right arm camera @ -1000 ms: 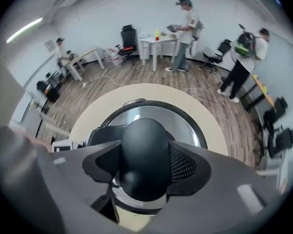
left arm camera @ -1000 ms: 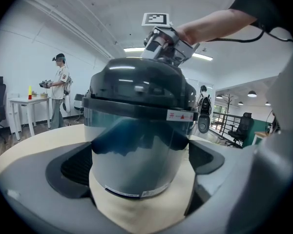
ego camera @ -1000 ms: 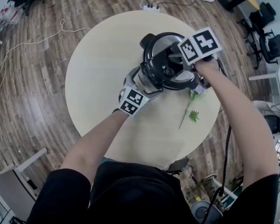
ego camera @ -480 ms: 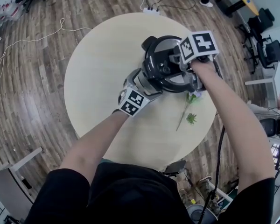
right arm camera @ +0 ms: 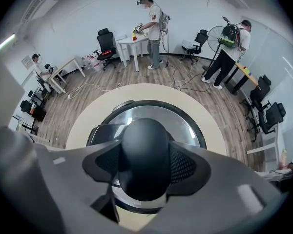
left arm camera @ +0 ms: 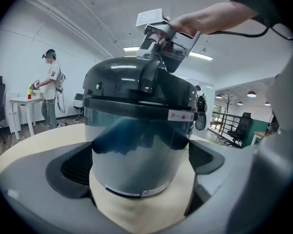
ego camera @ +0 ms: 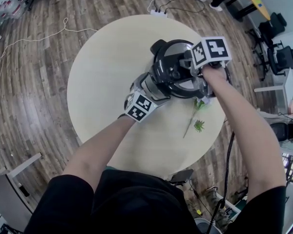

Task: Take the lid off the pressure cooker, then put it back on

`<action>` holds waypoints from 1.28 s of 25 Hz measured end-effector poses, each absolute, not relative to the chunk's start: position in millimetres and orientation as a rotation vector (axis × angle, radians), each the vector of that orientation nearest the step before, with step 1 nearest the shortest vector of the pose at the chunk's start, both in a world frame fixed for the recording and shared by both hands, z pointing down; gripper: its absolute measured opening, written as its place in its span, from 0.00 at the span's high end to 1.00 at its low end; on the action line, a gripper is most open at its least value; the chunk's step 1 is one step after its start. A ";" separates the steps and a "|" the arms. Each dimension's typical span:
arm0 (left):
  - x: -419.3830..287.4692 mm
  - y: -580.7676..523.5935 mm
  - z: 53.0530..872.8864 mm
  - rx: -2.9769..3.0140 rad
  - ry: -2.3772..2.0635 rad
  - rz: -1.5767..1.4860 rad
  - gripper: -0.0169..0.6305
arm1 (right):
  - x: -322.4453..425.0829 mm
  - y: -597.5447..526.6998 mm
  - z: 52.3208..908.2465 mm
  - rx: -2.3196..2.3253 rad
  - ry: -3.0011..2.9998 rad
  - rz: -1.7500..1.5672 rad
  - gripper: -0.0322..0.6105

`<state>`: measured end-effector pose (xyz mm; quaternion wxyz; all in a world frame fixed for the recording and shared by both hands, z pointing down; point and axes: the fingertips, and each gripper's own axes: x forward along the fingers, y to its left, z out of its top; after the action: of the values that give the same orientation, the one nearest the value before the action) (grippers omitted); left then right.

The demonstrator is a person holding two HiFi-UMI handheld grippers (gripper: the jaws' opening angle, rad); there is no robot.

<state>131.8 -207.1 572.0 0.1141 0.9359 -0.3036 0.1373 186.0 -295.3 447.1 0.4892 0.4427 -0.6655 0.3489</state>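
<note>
Head view, nearest first: a torso in a black shirt (ego camera: 132, 199) fills the bottom centre, w/ both bare forearms reaching up-frame. At mid-frame the left gripper (ego camera: 147, 86), marker cube facing the camera, lies almost level against the lower-left side of the pressure cooker (ego camera: 173, 69), a brushed-steel pot w/ a black domed top. In the left gripper view the two grey jaws sit either side of the steel wall, low down, pads touching it: clamped on the pot body, w/ table surface showing underneath.

The right gripper (right arm camera: 145, 167) comes steeply down from above, right of centre in the head view, its cube facing up. In the right gripper view the jaws stand approx half apart, ribbed pads pressed on both flanks of the black oval knob (right arm camera: 145, 150), so it's gripping that knob. The black-and-steel lid (right arm camera: 185, 121) sits on the pot, its rim resting on the black band seen in the left gripper view.

The cooker stands on a round pale-beige table (ego camera: 102, 82), in the upper-right part of the top. A green plant sprig (ego camera: 196, 118) lies on the table just below-right of the cooker, apart from it.

Beyond: wood-plank floor (ego camera: 34, 82), a white cable (ego camera: 34, 40) snaking at upper left, a white power strip (ego camera: 157, 9) by the table's top edge, black office chairs (ego camera: 278, 52) at far right. Bkgd of the right gripper view: one person (right arm camera: 154, 28) at a small white desk (right arm camera: 129, 43) top centre, and a 2nd w/ a backpack (right arm camera: 227, 52) at upper right.
</note>
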 end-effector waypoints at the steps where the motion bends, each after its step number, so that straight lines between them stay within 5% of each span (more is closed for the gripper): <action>1: 132.2 -206.9 574.3 2.748 -0.890 0.397 0.06 | 186.4 -294.9 446.7 1.077 -1.614 0.856 0.51; 21: 131.4 -207.3 579.4 2.718 -0.876 0.455 0.06 | 255.6 -301.0 341.8 1.215 -1.674 0.918 0.51; 32: 132.7 -209.3 571.8 2.736 -0.881 0.415 0.06 | 312.3 -190.9 331.6 1.194 -1.640 0.860 0.51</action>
<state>132.7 -209.3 571.8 0.1184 0.9355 -0.3011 0.1420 312.3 -190.9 331.6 0.4520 0.4833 -0.6639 0.3483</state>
